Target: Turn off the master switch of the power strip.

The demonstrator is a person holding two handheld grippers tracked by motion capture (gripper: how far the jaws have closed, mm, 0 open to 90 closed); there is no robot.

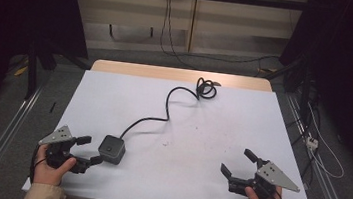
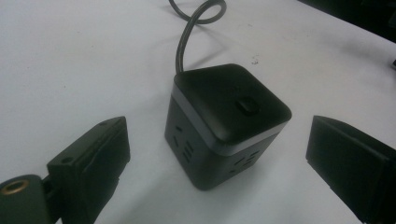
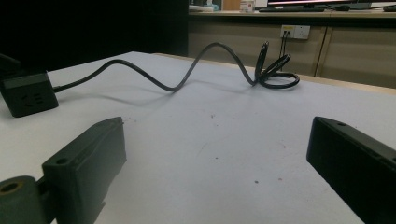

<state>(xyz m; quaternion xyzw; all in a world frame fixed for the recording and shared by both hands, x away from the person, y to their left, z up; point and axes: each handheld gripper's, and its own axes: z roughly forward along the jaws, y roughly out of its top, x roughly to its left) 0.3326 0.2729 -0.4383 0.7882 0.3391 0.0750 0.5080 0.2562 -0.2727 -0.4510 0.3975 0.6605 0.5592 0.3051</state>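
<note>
One black socket cube (image 1: 111,149) with one cord (image 1: 168,113), two grippers spread wide.

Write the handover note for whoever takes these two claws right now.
Left claw: open, jaws standing either side of the black cube power strip, not closed on it; the left gripper view shows gaps on both sides.
Right claw: open, holding nothing, over bare white table at the near right.
Cube: upright on the table's near left, its black cord winding back to a loose coil near the far edge.
Done: left claw lined up.
Left: probably close on the cube; nothing is lifted yet.
</note>
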